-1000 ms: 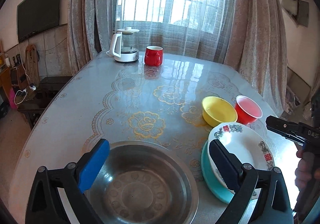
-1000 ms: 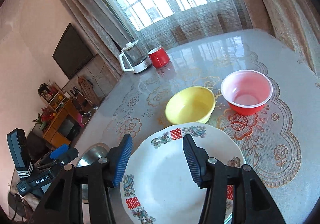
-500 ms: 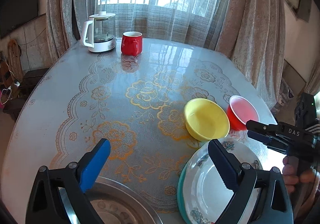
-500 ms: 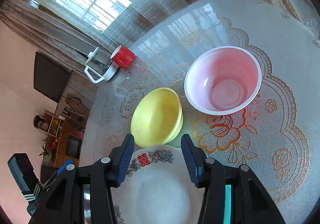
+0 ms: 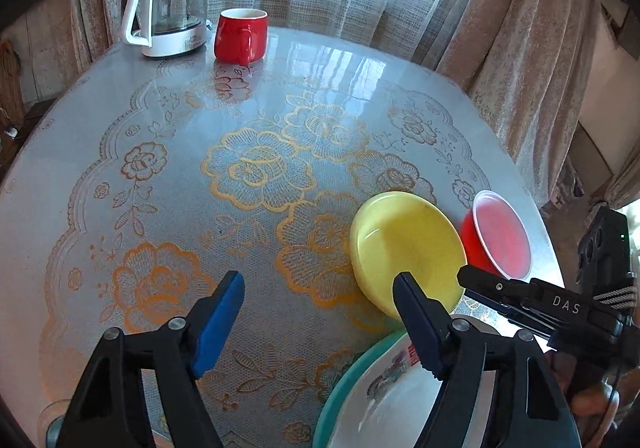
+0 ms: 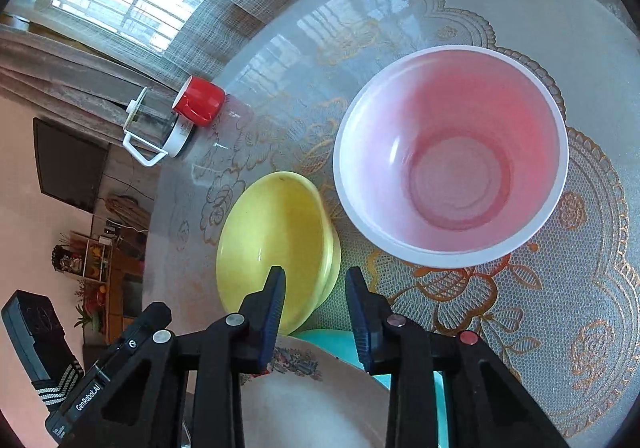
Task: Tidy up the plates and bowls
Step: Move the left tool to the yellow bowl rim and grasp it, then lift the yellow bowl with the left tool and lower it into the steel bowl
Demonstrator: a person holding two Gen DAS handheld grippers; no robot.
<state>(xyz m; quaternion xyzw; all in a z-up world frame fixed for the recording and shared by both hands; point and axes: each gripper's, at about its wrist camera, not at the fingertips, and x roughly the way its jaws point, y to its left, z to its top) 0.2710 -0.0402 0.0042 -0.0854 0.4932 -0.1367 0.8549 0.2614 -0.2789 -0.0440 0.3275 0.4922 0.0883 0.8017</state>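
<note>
Right tongs (image 6: 314, 298) closing w/ the round yellow plastic bowl's (image 6: 276, 244) near rim between them — not pinched yet. Left tongs (image 5: 320, 308) closing too, empty, above the floral-covered counter (image 5: 240, 168).

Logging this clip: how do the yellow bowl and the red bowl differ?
The yellow bowl is yellow inside and out; the red bowl has a pale pinkish-white inside and white rim. The yellow bowl is the lower and wider, the red bowl deeper and steeper-walled. Both stand upright, empty, side by side on the table.
</note>
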